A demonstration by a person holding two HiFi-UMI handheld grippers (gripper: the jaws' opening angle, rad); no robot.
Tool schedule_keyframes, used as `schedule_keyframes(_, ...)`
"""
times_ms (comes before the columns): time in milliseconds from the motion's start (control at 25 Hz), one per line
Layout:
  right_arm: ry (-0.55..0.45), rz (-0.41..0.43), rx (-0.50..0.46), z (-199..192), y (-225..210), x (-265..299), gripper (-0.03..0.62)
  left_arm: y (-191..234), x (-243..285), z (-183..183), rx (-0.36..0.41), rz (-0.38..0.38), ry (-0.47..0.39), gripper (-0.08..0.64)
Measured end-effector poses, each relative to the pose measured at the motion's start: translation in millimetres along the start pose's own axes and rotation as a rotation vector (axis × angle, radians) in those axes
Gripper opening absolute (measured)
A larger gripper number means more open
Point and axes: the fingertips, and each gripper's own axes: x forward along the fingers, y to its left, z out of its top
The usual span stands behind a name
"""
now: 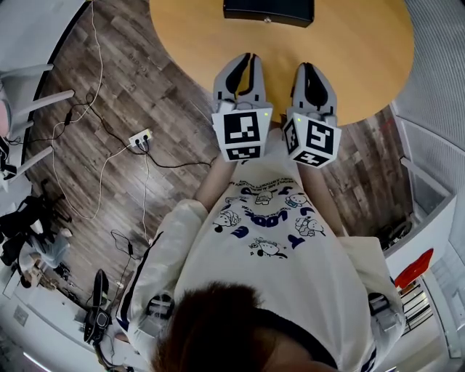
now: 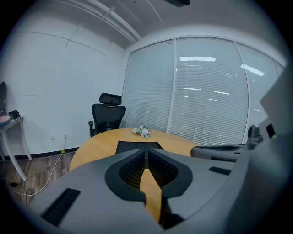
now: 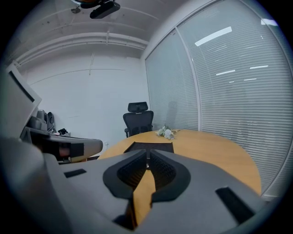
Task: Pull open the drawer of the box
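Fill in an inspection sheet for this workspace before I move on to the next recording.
Surface: round wooden table, mostly bare.
Job's things: black box at the table's far side; its drawer appears closed.
Clutter: small bunch of flowers on the table beyond the box.
Grippers: left gripper and right gripper side by side over the table's near edge, both shut and empty, short of the box.
Cables: power strip with cables trailing across the wood floor.
Surroundings: office chair, window blinds, white wall.

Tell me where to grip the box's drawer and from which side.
Likely the small pale knob centred on the front of the black box, the only protruding part visible. That face looks toward the person, so come level from the near table edge.
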Motion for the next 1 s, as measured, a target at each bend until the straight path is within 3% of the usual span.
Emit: schedule_keyframes(1000, 0.146, 0.062, 0.009, -37, -34, 81, 0.04, 6, 96, -31, -0.022, 0.018, 0.14, 0.035)
